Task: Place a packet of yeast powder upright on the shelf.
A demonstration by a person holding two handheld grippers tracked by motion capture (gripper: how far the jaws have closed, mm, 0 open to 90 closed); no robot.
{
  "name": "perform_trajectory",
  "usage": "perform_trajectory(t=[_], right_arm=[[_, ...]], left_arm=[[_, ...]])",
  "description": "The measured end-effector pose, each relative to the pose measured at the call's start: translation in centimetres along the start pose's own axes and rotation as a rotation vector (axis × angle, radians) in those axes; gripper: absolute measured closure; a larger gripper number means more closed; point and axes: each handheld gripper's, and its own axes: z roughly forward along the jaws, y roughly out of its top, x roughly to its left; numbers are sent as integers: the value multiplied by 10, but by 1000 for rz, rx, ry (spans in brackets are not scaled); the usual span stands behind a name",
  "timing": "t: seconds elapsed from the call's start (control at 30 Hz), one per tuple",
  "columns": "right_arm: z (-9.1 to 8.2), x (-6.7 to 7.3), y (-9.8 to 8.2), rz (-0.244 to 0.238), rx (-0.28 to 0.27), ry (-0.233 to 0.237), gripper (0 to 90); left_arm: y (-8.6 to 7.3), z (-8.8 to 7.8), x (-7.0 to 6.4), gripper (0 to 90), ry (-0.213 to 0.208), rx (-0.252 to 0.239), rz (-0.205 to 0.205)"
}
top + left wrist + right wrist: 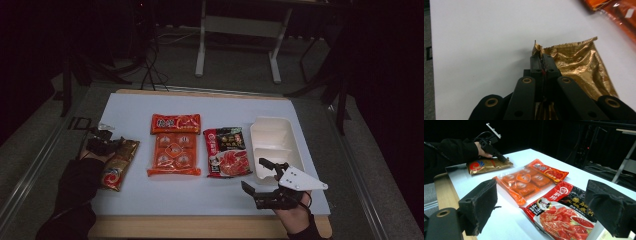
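Gold foil packet (pixel 579 67), lying flat on the white table mat (pixel 140 107) at its left side. In the left gripper view the packet's crimped top edge is pinched at one corner, and the foil there is crumpled and lifted slightly. In the high view the packet (pixel 118 165) shows a red-and-white swirl emblem near its end closest to the person.

Left gripper (pixel 541 58), closed on that corner of the gold foil packet; its two black jaws stand pressed together with only the foil between them. In the high view this gripper (pixel 111 145) sits at the packet's far end, with the person's dark-sleeved forearm beside the packet.

Orange pack of six round pieces (pixel 174 155), just to the right of the gold foil packet, apart from it. Red-orange sachet (pixel 175 123), touching the far edge of the orange pack. Red and black tomato soup-base bag (pixel 228 152), farther right of the gold foil packet, beyond the orange pack. White compartment tray (pixel 274 132), farthest from the packet, at the mat's right side.

Right gripper (pixel 257 175), well apart from the gold foil packet, hanging near the tray's near corner; its jaws are spread wide with nothing between them. In the right gripper view they frame the soup-base bag (pixel 564 215).
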Motion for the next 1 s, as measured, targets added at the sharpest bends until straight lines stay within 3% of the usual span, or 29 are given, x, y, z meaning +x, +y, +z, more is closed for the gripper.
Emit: perform_trajectory(t=[0.17, 0.4, 0.6, 0.77, 1.0], right_arm=[[-1, 0, 1, -1, -6, -8, 113], [-3, 0, 1, 9, -14, -13, 113], [-3, -1, 2, 20, -21, -14, 108], [-4, -2, 3, 24, -20, 4, 98], [-4, -1, 4, 8, -33, -8, 98]], left_arm=[[1, -12, -2, 899, -12, -45, -7], [-2, -38, -6, 900, -12, -101, 17], [-3, -60, -9, 900, -54, -192, -5], [0, -74, -21, 900, -91, -251, -5], [9, -88, -38, 900, -107, -330, 9]])
